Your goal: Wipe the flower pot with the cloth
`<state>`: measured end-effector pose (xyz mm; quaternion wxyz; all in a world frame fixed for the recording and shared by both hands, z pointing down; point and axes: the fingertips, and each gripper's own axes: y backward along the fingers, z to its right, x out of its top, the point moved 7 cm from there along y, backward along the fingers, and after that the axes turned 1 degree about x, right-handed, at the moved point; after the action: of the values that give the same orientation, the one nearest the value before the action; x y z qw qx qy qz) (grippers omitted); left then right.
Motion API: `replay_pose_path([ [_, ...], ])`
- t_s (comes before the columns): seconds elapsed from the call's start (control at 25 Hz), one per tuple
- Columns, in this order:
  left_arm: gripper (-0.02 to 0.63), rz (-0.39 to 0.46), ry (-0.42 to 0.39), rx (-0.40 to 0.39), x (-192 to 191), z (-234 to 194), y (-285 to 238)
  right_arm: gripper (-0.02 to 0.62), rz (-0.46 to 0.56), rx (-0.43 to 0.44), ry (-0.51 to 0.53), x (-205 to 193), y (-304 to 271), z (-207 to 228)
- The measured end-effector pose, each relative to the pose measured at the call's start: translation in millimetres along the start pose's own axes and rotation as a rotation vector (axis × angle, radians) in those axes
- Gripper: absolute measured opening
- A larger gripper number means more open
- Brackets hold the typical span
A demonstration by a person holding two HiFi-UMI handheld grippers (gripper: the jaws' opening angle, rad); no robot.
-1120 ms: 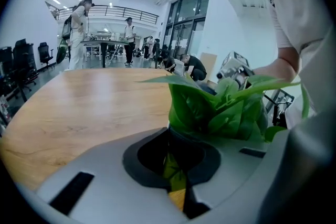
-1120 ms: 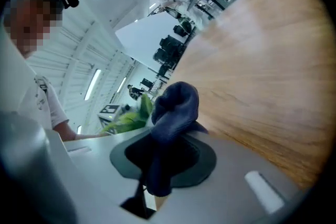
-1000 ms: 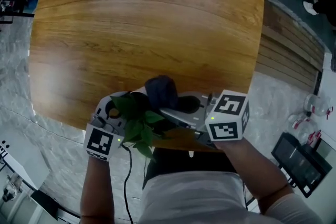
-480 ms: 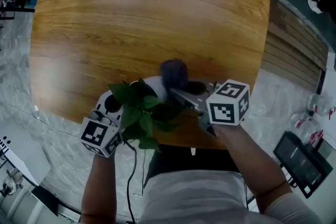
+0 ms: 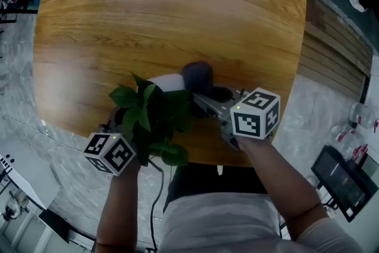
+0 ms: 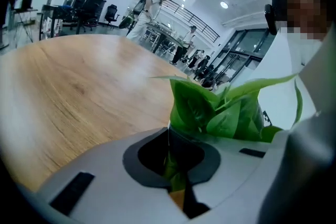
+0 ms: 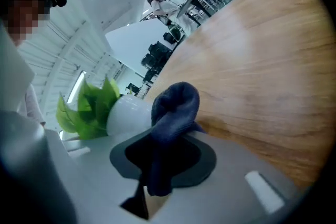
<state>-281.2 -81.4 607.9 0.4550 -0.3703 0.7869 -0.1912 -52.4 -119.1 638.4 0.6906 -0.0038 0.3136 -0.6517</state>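
A white flower pot point(image 5: 167, 82) with a green leafy plant point(image 5: 148, 117) is held over the near edge of the round wooden table point(image 5: 166, 9), tipped so the leaves point toward me. My left gripper point(image 6: 170, 165) is shut at the pot's rim, with stems and leaves point(image 6: 220, 107) between its jaws. Its marker cube point(image 5: 111, 153) shows at the lower left. My right gripper point(image 7: 152, 165) is shut on a dark blue cloth point(image 7: 173, 107). The bunched cloth point(image 5: 197, 76) rests against the pot's right far side point(image 7: 128, 113).
The table's front edge point(image 5: 201, 160) runs just under both grippers. Grey marble floor point(image 5: 23, 68) lies to the left and wooden slats point(image 5: 331, 62) to the right. A black cable point(image 5: 155, 198) hangs from the left gripper. People and desks show far off in both gripper views.
The pot and plant have moved farther onto the table and turned, so more of the white side shows. The cloth has slid up and to the right along the pot. The left cube has swung nearer to me.
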Motion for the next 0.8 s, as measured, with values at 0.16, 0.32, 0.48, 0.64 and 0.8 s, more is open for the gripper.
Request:
replay_pose_path([
  [0.16,0.014,0.003,0.072,0.032,-3.1,2.1,0.1,0.067,0.012,-0.016,0.008,-0.7,1.5,-3.2],
  [0.32,0.014,-0.018,0.213,0.028,-11.2,-8.8,-3.2,0.067,0.009,0.122,0.066,6.5,4.3,-60.1],
  [0.48,0.015,-0.038,0.245,0.026,-14.7,-9.3,-7.2,0.067,0.006,0.178,0.109,7.1,-0.8,-80.1],
  [0.64,0.015,-0.029,0.239,0.030,-10.6,-12.4,-5.9,0.067,0.002,0.083,0.049,-4.7,-2.7,-34.8],
  [0.8,0.014,-0.022,0.170,0.033,-0.7,-6.1,-3.8,0.067,-0.024,-0.018,-0.012,-15.7,-2.8,0.0],
])
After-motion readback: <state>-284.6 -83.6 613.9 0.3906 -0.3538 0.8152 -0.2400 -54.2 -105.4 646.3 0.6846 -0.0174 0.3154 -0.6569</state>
